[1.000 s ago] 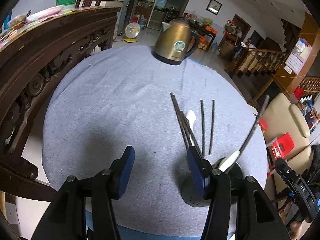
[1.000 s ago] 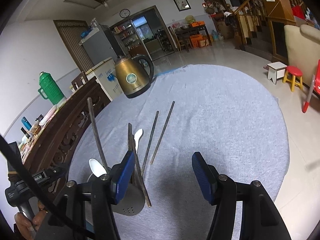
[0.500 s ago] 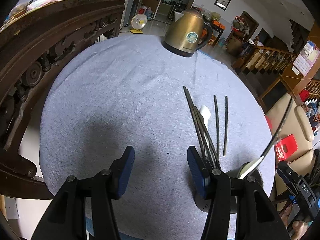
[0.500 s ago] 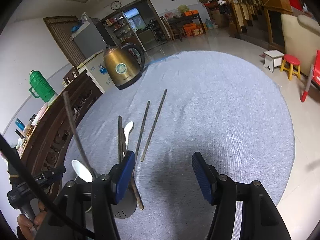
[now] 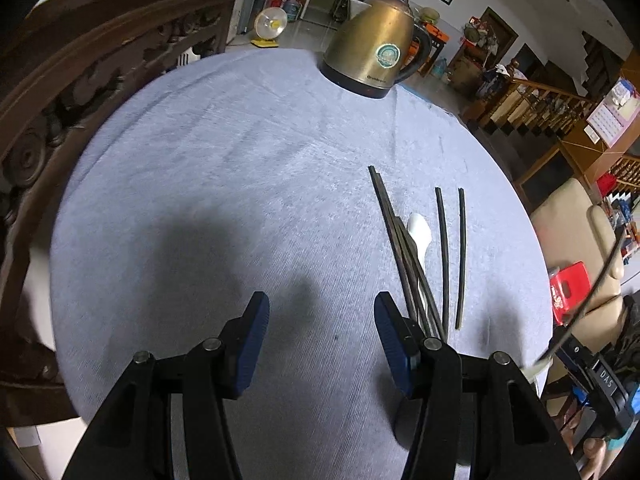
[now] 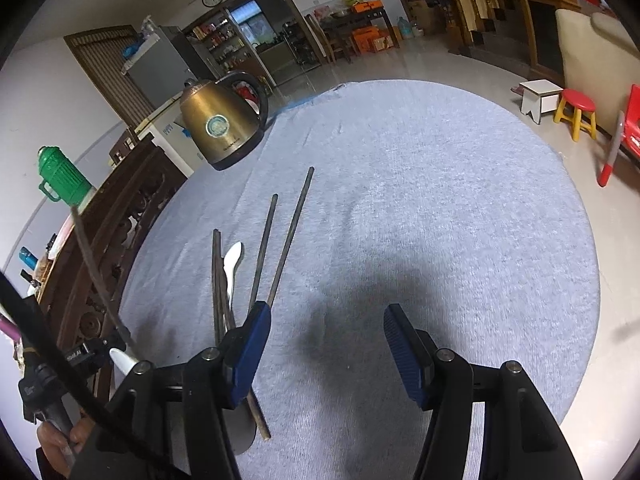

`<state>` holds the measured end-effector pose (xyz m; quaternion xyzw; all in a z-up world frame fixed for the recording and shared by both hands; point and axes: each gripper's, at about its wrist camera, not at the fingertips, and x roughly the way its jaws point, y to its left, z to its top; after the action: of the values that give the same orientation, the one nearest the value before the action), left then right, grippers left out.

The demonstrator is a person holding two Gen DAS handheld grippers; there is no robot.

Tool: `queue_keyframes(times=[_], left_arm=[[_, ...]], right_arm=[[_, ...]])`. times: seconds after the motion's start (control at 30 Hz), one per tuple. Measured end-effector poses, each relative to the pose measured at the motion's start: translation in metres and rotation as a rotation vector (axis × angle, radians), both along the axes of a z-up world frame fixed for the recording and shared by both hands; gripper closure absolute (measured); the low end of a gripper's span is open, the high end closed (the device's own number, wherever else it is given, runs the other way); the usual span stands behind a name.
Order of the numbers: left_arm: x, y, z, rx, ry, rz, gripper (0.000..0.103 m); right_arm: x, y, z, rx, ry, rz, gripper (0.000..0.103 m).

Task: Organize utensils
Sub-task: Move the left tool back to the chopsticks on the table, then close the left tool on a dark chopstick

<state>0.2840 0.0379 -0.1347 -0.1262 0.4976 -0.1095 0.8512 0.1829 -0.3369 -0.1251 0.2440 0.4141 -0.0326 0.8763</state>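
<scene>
Several dark chopsticks [image 5: 444,256] [image 6: 280,240] and a white spoon [image 5: 421,234] [image 6: 232,264] lie on the grey-clothed round table [image 5: 240,184] [image 6: 440,200]. A metal utensil holder [image 6: 244,428] stands at the near edge, mostly hidden behind my fingers; a chopstick [image 6: 96,272] and a white spoon [image 6: 122,360] stick up from it. My left gripper [image 5: 320,328] is open and empty, left of the chopsticks. My right gripper [image 6: 326,340] is open and empty, right of them.
A brass electric kettle [image 5: 376,60] [image 6: 222,128] stands at the table's far side. A carved dark wooden bench back [image 5: 80,80] [image 6: 120,216] runs along the left edge. Chairs and stools [image 6: 576,108] stand on the floor to the right.
Both grippers have moved forward over the table and stayed open. The utensil holder has slipped down behind the fingers in both views. The chopsticks and spoon have not moved.
</scene>
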Motion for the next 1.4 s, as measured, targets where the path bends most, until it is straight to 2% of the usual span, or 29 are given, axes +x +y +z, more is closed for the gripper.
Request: queue_keyframes(times=[0.23, 0.33, 0.53, 0.7, 1.13, 1.4], left_arm=[[0.036, -0.017, -0.005, 0.013, 0.018, -0.042, 0.048], [0.048, -0.027, -0.008, 0.016, 0.024, -0.072, 0.048], [0.079, -0.040, -0.015, 0.015, 0.050, -0.105, 0.050], [0.095, -0.044, -0.021, 0.026, 0.063, -0.117, 0.054], [0.135, -0.070, -0.046, 0.011, 0.091, -0.130, 0.054], [0.144, -0.077, -0.049, 0.037, 0.095, -0.124, 0.054]], right_arm=[[0.036, 0.000, 0.001, -0.019, 0.009, 0.041, 0.043], [0.064, -0.004, 0.001, -0.020, 0.012, 0.058, 0.045], [0.121, -0.006, -0.011, 0.028, 0.065, 0.095, 0.055], [0.155, 0.002, -0.023, 0.054, 0.096, 0.129, 0.056], [0.173, 0.001, -0.034, 0.091, 0.101, 0.136, 0.056], [0.171, -0.005, -0.035, 0.104, 0.101, 0.127, 0.056]])
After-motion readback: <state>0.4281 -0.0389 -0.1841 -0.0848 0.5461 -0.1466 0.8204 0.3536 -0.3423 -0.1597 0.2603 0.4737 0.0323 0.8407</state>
